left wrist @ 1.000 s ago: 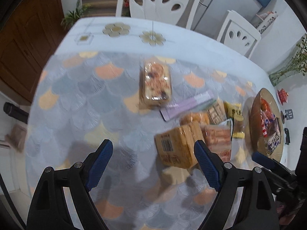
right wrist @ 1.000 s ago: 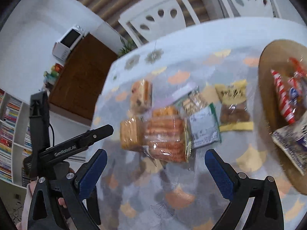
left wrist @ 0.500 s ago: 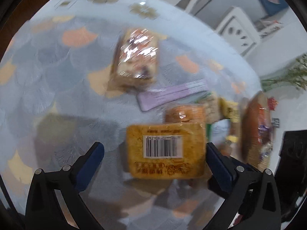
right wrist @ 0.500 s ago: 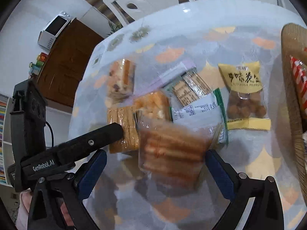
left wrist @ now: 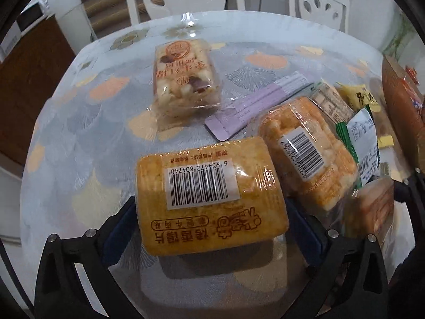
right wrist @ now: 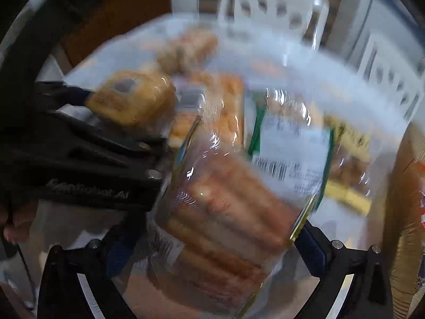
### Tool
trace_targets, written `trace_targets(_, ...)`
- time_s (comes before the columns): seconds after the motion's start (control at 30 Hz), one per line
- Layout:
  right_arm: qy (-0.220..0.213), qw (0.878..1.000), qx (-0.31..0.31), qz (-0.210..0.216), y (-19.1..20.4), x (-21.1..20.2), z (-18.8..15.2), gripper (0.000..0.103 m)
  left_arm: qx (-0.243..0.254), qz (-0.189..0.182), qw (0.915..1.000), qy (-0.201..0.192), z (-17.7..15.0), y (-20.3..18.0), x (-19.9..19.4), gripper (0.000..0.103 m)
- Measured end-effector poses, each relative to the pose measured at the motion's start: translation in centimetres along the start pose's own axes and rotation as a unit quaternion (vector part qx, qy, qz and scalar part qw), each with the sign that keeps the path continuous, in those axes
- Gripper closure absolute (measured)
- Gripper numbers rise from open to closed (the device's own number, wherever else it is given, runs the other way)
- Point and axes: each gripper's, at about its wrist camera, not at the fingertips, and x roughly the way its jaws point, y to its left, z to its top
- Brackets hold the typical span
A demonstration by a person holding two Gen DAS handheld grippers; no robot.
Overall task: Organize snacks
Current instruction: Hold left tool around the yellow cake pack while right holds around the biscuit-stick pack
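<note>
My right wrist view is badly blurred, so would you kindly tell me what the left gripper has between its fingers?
Observer: The left gripper has an orange cake pack between its pads, with the barcode label facing up.
Operator: Thank you. Is the pack lying on the table?
Observer: It seems to be lifted: its shadow falls on the tablecloth beneath it.
Operator: And what lies beyond it?
Observer: A clear pack of nut-studded rice cake lies apart from it, with a purple sachet to that pack's right.
</note>
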Motion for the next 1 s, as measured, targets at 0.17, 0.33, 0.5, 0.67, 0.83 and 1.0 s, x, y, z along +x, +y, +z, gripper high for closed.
trace_targets(0.17, 0.013, 0.997, 0.079, 0.009, -3.5, -0.4, 0.6, 0.000, -0.001, -0.009, 1.0000, 0.003, 0.1, 0.5, 0.0, 0.000)
trace_targets(0.33, -0.008, 0.999, 0.015, -0.031, -1.9, -0.3, -0.4, 0.000, 0.002, 0.002, 1.0000, -0.004, 0.0, 0.3, -0.2, 0.000)
trace_targets(0.5, -0.036, 0.998, 0.026, -0.033, -1.4, -0.1, -1.4, 0.000, 0.003, 0.004, 1.0000, -0.005, 0.2, 0.2, -0.3, 0.000)
trace_targets(0.67, -0.045, 0.998, 0.028, -0.032, -1.4, -0.2, -1.8, 0.000, 0.002, 0.006, 1.0000, -0.005, 0.0, 0.2, -0.5, 0.000)
trace_targets(0.83, -0.047, 0.998, 0.028, -0.031, -1.4, -0.5, -2.0, 0.000, 0.003, 0.005, 1.0000, 0.006, 0.2, 0.3, -0.5, 0.000)
trace_targets(1.0, -0.048, 0.998, 0.027, -0.030, -1.5, -1.1, -2.5, 0.000, 0.003, 0.005, 1.0000, 0.007, 0.4, 0.3, -0.4, 0.000)
